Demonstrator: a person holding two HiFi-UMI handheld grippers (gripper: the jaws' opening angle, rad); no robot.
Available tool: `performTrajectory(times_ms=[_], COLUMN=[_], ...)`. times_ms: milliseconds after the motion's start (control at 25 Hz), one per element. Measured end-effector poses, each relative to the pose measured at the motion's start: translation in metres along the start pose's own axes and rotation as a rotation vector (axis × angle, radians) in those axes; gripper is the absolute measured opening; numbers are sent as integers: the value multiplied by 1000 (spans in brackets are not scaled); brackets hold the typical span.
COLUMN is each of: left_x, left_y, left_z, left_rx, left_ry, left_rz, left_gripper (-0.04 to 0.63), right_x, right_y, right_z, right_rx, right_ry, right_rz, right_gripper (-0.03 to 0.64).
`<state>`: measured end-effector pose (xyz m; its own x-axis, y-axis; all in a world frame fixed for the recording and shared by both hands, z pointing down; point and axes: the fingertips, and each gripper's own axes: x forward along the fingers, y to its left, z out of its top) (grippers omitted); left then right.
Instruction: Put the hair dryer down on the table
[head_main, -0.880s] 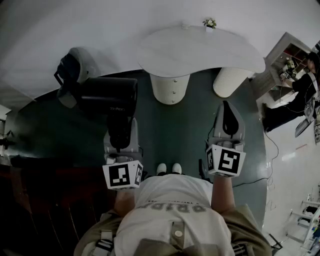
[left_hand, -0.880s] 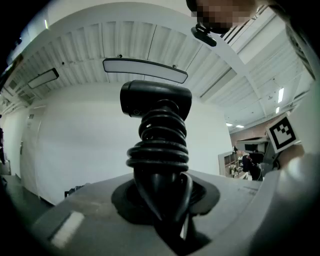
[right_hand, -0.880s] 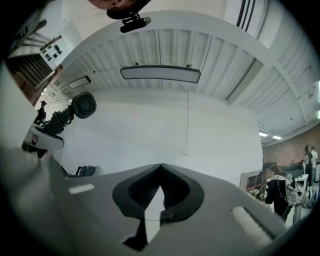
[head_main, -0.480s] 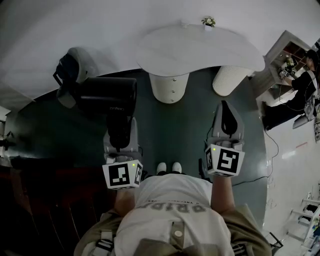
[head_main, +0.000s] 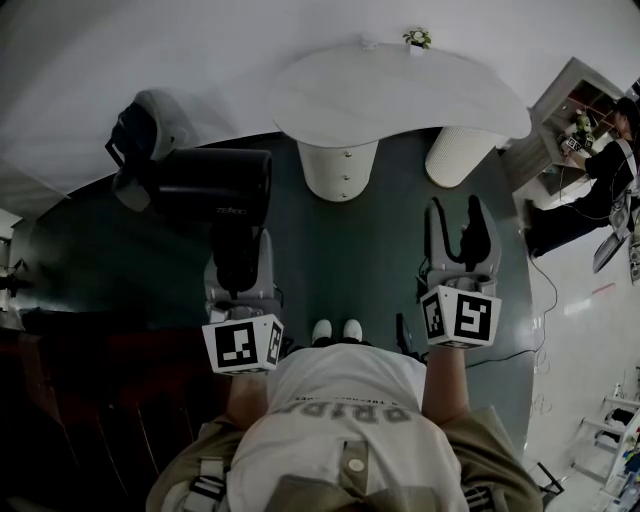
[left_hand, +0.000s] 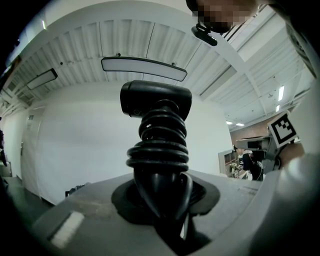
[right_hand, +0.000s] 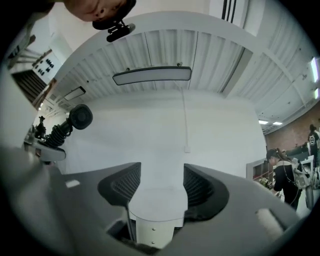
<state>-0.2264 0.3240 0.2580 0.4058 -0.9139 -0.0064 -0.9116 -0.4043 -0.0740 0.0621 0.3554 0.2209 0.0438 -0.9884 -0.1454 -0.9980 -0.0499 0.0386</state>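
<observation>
My left gripper (head_main: 238, 250) pinches the black hair dryer (head_main: 212, 184) by its handle. It holds the dryer in the air above the dark green floor (head_main: 380, 260), to the left of the white table (head_main: 400, 95) and short of it. The dryer rests on nothing. My right gripper (head_main: 456, 212) has its fingers spread, with nothing caught between them. In the right gripper view only a table pedestal (right_hand: 155, 220) shows beyond the gap.

Much is hidden. The foot of the handle disappears inside my left fingers. In the left gripper view the ribbed black handle fills the gap, so the pads themselves cannot be seen. Behind the dryer's barrel a grey and black object (head_main: 140, 135) is partly covered, and I cannot say what it is. The lower left corner of the head view is too dark to read. At the right edge a person (head_main: 605, 170) beside a shelf unit (head_main: 572, 105) is cut off by the frame.

By count there are one hair dryer, two grippers with one marker cube each, and one table on two white pedestals. One small potted plant (head_main: 418, 42) stands at the table's far edge. Two white shoes (head_main: 337, 332) show below my arms.
</observation>
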Motion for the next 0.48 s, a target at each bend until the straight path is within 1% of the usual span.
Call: performTrajectory(times_ms=[40, 80, 120, 360, 480], left_x=[0, 0, 1, 5, 16], left_y=[0, -1, -2, -9, -24], left_z=[0, 0, 0, 1, 1], left_rx=[0, 0, 1, 2, 6], left_ry=[0, 1, 1, 12, 19], left_rz=[1, 2, 3, 1, 0], left_gripper=[130, 130, 130, 130, 130], right_x=[0, 0, 0, -1, 3], right_y=[0, -2, -4, -14, -32], right_z=[-2, -3, -5, -8, -10], right_rx=[2, 1, 0, 1, 7], right_ry=[5, 10, 15, 34, 37], right_rz=[12, 16, 16, 11, 6], right_gripper=[261, 269, 295, 299, 299])
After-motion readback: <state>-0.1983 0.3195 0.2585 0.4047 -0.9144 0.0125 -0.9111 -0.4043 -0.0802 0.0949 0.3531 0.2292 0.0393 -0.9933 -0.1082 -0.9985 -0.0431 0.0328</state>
